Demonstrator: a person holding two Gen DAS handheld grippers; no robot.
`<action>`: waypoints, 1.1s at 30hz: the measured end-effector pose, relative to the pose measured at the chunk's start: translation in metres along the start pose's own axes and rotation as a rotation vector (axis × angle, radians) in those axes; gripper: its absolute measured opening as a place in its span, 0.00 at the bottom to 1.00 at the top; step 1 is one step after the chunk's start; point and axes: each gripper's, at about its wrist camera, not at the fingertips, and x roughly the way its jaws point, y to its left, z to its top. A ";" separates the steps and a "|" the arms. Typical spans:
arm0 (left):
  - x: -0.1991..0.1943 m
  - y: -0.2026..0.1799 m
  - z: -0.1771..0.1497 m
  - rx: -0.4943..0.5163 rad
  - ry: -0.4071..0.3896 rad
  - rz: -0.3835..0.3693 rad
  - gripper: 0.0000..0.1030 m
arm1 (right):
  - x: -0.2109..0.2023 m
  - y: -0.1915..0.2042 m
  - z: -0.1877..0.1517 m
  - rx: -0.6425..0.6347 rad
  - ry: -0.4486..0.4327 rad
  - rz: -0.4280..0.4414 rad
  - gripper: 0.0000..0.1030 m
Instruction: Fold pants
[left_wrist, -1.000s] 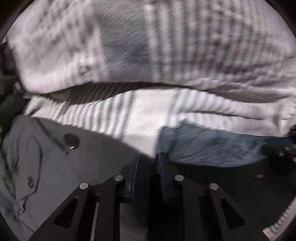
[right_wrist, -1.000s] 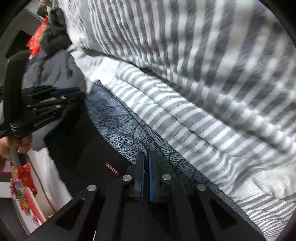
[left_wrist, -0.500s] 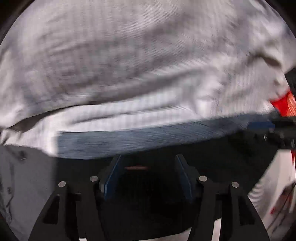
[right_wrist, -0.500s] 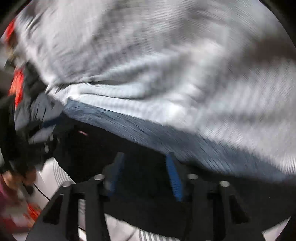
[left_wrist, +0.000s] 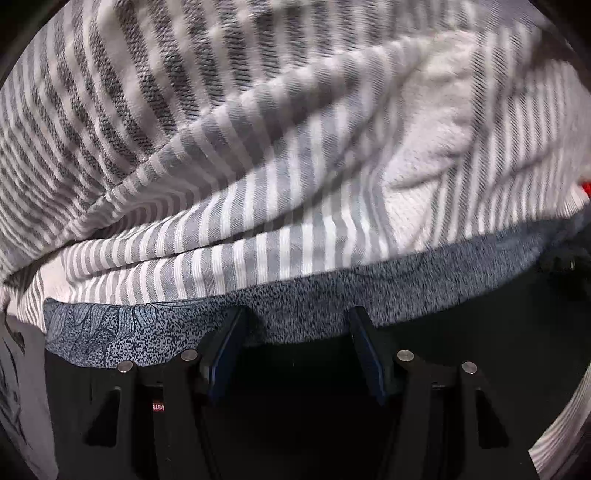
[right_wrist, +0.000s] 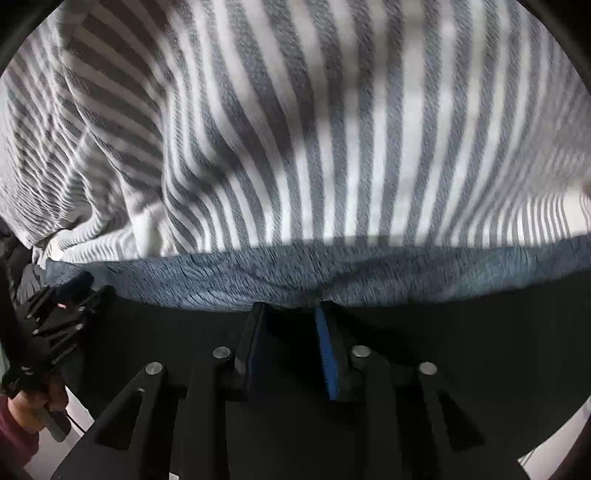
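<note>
Claws point steeply down over pants (left_wrist: 303, 369); right claw (right_wrist: 291, 314) closing.

We see a bed covered in grey-and-white striped bedding (left_wrist: 280, 206), rumpled into soft folds and ridges that fill most of both views. A strip of blue patterned fabric (left_wrist: 122, 332) runs along the near edge of the striped cover. In the right wrist view the stripes (right_wrist: 332, 147) run broad and blurred. Light falls evenly from above, with gentle shadows in the creases.
</note>
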 end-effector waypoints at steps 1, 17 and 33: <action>0.002 -0.002 0.005 -0.013 0.008 0.008 0.58 | -0.002 -0.003 0.002 0.020 0.005 0.018 0.31; -0.072 -0.018 -0.044 -0.005 -0.002 0.086 0.58 | -0.055 -0.031 -0.129 0.208 0.123 0.509 0.51; -0.050 0.000 -0.079 0.022 -0.011 0.128 0.74 | -0.001 0.037 -0.151 0.233 0.001 0.592 0.51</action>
